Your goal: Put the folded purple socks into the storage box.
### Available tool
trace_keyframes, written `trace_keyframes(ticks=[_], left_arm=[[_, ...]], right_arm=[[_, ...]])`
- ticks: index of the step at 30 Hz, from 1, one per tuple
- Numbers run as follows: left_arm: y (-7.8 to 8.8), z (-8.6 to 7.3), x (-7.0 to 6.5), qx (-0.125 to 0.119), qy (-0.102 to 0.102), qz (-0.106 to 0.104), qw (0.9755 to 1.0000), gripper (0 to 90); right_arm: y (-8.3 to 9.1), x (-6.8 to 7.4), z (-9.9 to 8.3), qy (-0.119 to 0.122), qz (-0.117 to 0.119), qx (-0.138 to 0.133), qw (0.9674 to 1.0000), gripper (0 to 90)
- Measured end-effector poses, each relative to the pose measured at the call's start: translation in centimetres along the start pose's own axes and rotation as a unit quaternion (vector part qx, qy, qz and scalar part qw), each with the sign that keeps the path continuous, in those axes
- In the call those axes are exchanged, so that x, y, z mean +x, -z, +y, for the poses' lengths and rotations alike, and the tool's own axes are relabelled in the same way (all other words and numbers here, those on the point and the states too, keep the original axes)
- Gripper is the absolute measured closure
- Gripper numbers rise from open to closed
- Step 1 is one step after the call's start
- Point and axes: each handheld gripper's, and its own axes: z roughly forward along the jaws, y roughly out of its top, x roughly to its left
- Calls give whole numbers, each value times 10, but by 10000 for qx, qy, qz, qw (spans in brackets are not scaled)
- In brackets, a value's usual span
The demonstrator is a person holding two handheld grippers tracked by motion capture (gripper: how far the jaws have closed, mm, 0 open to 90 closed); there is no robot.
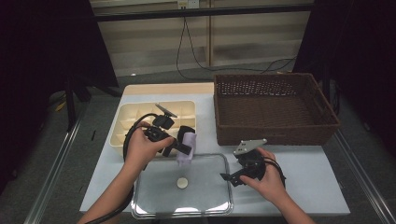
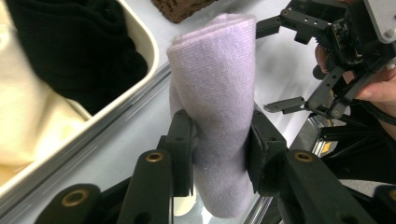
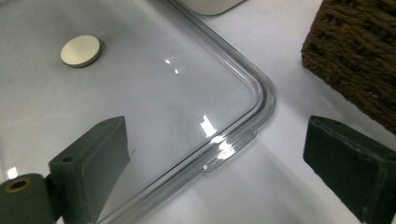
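Slippage looked the likeliest trouble: the left gripper [image 2: 218, 154] pinched the folded lilac knitted cloth [image 2: 217, 93] only near its lower end, above the gap between the cream plastic divided organiser box [image 1: 122, 122] and the clear rectangular plastic lid [image 1: 219, 161], so the cloth could sag or unroll. The right gripper [image 3: 215, 163] stood wide open and empty over the lid's corner. Counted: one cloth, one organiser, one lid with one round cream knob [image 1: 181, 182], one brown wicker basket [image 1: 275, 133], two grippers.
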Motion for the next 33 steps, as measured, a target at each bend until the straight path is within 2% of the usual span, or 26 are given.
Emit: trace_keyframes(ticks=[1,2,3,4,5,6,8,10,11,12,13,17,18,19,21,23,32,33], left_arm=[[1,0,0,-39,29,33,10000,661],[0,1,-1,-198,237,29,9995,661],[2,1,-1,-208,250,40,9995,661],[6,2,3,-40,59,72,9999,661],[7,3,2,-58,101,95,9999,661],[6,3,1,-195,274,94,9994,661],[10,4,4,-145,141,104,9997,661],[13,6,6,-134,138,131,9997,661],[13,6,6,-209,204,115,9995,661],[16,6,8,-114,126,131,9998,661],[17,7,9,-133,108,145,9997,660],[21,8,11,-106,136,178,9997,659],[20,9,10,-187,271,206,9992,659],[22,9,13,-108,133,214,9996,658],[23,9,13,-143,202,242,9994,658],[25,10,15,-105,149,260,9995,658],[32,12,23,-146,203,297,9992,658],[33,13,24,-149,202,364,9990,658]], right_arm=[[0,0,0,-4,20,4,10000,64],[0,0,0,7,31,8,10000,62],[0,0,0,3,39,-8,10000,61],[1,0,0,1,68,-12,10000,61],[1,0,1,2,32,4,10000,61],[2,0,1,9,30,12,10000,61],[2,0,1,-6,81,8,10000,58],[2,-1,0,-6,131,3,9999,58],[2,-1,0,-13,132,5,9999,57],[2,-1,0,-24,143,-15,9999,57],[2,-1,0,-27,146,-6,9999,57],[3,-2,0,-89,191,-14,9998,57],[3,-2,0,-82,173,3,9998,57],[3,-2,0,-91,155,-4,9998,57],[3,-3,0,-84,156,-19,9998,56],[4,-3,0,-91,175,-33,9998,57],[4,-3,0,-106,181,-41,9998,57],[4,-3,0,-106,192,-38,9998,57]])
